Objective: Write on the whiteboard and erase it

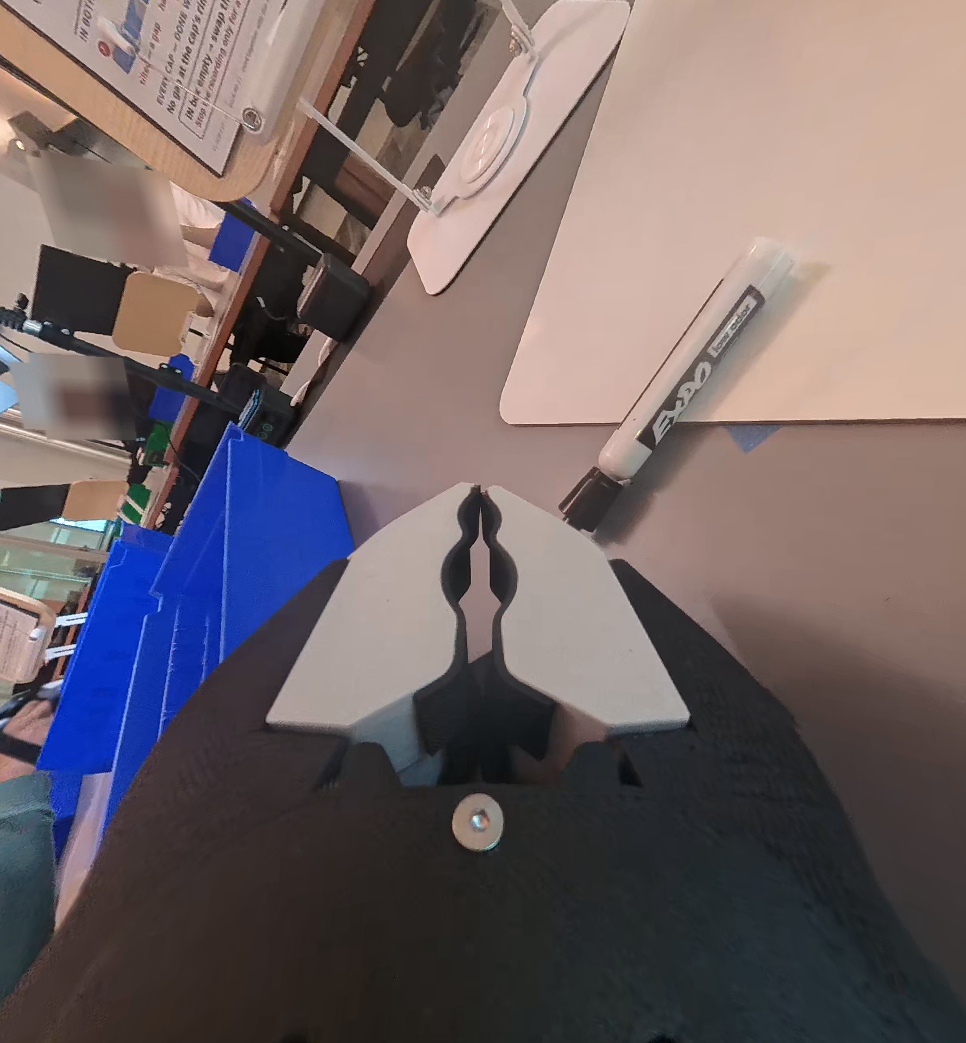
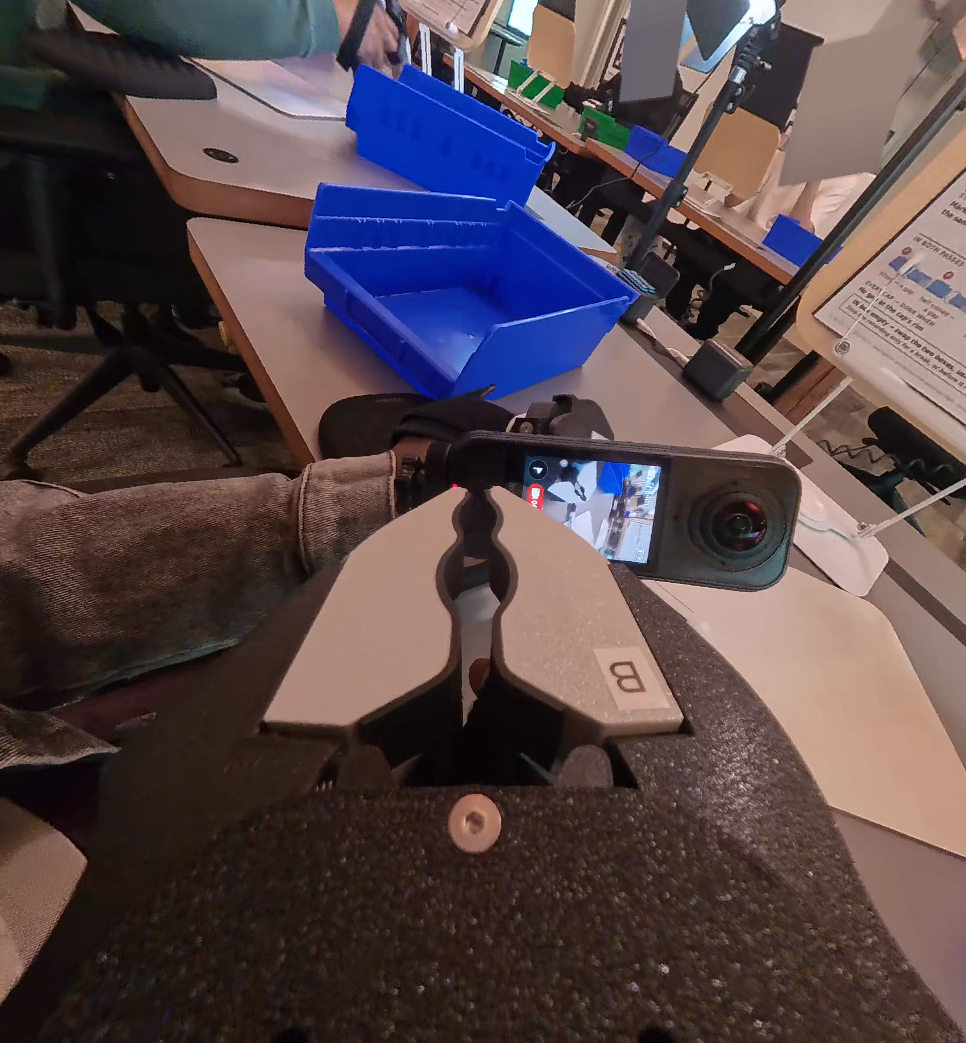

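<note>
In the left wrist view, two blue bins [image 1: 232, 592] stand at the far left, with a person's green sleeve [image 1: 1, 880] low in the corner beside them. The left gripper [image 1: 479, 494] fills the middle of the view; its grey fingers [image 1: 390, 609] are closed, the tips meeting with nothing between them. It hovers over the grey table [image 1: 808, 621]. Just to the right of the fingertips and slightly beyond them lies the marker [image 1: 689, 372], white-bodied with a black cap, the capped end nearest the tips but not touching them. The marker slants away to the upper right, its far part resting on the whiteboard [image 1: 808, 197] and its cap end on the bare table. The whiteboard is a blank white sheet lying flat, well to the right of the fingers. Beyond it stands a white sign stand base [image 1: 503, 147].

In the right wrist view, a grey denim sleeve [image 2: 147, 570] reaches in from the left toward the other gripper's camera [image 2: 644, 508], which sits just past the right gripper [image 2: 478, 496]. The right gripper's fingers [image 2: 560, 615] are likewise closed on nothing, tips together. A blue bin [image 2: 464, 299] rests on the table [image 2: 266, 305] behind the camera, a second one farther back. To the right and below the fingers lies the whiteboard's white corner [image 2: 842, 717], bare; the marker is out of sight here. An instruction poster [image 2: 932, 305] stands at the far right.
</note>
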A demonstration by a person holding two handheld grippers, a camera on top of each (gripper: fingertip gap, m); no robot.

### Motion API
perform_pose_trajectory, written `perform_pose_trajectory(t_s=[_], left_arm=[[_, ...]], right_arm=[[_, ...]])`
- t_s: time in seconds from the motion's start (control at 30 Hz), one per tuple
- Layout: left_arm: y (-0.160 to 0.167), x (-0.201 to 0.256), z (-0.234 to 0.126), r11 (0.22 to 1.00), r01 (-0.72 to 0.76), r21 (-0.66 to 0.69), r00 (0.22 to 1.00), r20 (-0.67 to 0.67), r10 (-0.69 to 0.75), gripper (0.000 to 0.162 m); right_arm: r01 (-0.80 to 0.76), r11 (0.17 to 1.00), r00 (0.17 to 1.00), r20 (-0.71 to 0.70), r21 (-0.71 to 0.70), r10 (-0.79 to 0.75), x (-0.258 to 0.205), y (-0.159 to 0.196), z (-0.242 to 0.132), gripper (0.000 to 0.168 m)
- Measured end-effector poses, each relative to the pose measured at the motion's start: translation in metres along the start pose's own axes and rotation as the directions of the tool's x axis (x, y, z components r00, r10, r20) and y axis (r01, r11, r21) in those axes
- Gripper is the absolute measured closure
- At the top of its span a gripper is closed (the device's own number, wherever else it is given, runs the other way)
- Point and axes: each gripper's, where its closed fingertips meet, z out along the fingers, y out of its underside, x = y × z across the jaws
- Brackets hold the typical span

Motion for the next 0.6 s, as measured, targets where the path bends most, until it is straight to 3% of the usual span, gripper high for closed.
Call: perform_pose_trajectory(t_s=[0.23,0.3,0.37,0.47,0.53,0.6], left_arm=[[-0.002,0.000,-0.002,1.000,-0.026,-0.014,0.999,0.022,0.026,0.161],[-0.003,0.004,-0.003,0.999,0.034,0.008,0.999,-0.031,-0.034,0.161],[-0.007,0.017,-0.008,0.973,0.229,0.035,0.950,-0.226,-0.215,0.147],[-0.009,0.020,-0.028,0.881,0.473,0.015,0.786,-0.458,-0.415,0.117],[-0.007,0.020,-0.043,0.860,0.511,0.007,0.718,-0.553,-0.423,0.096],[0.004,0.027,-0.054,0.909,0.415,-0.037,0.696,-0.631,-0.343,0.066]], right_arm=[[0.009,1.000,1.000,0.000,-0.009,-0.009,-0.002,0.002,0.000,0.166],[0.006,1.000,1.000,-0.029,0.016,-0.005,0.005,0.000,-0.002,0.162],[-0.037,0.997,0.996,-0.081,0.067,0.042,0.025,-0.001,-0.012,0.158],[-0.128,0.988,0.964,-0.224,0.083,0.144,0.076,0.020,-0.027,0.151],[-0.153,0.988,0.963,-0.223,0.009,0.151,0.098,0.045,-0.026,0.119],[-0.129,0.983,0.992,-0.009,-0.133,0.129,0.098,0.070,-0.010,0.089]])
